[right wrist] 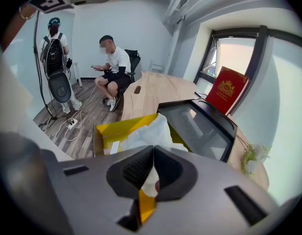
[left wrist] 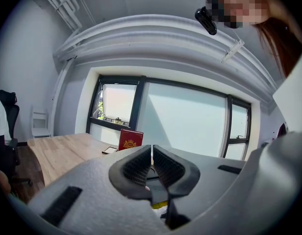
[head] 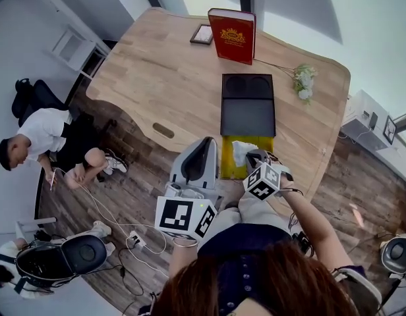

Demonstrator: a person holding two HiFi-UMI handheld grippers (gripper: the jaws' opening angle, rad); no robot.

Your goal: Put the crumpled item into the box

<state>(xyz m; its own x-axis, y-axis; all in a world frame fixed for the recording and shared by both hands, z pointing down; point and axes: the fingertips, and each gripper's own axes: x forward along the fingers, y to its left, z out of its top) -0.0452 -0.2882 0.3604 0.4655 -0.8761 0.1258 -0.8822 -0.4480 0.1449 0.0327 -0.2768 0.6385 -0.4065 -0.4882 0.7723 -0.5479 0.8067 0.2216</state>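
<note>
Table-edge box (head: 227, 162), crumpled item (head: 242, 151) half-hidden

Daylight pours through the tall windows (left wrist: 190, 124) past the bench's far edge, and their panes blow out to flat white. The wooden bench (head: 163, 78) is bright and evenly lit, with soft shadows. Glare streaks the black tray (right wrist: 197, 126), and the crumpled white paper (right wrist: 148, 131) nearly bleaches out. Fisheye distortion curves the window frames, and both gripper views darken at the corners. The left gripper (left wrist: 152, 148) and right gripper (right wrist: 153, 151) look soft, too close for focus.
</note>
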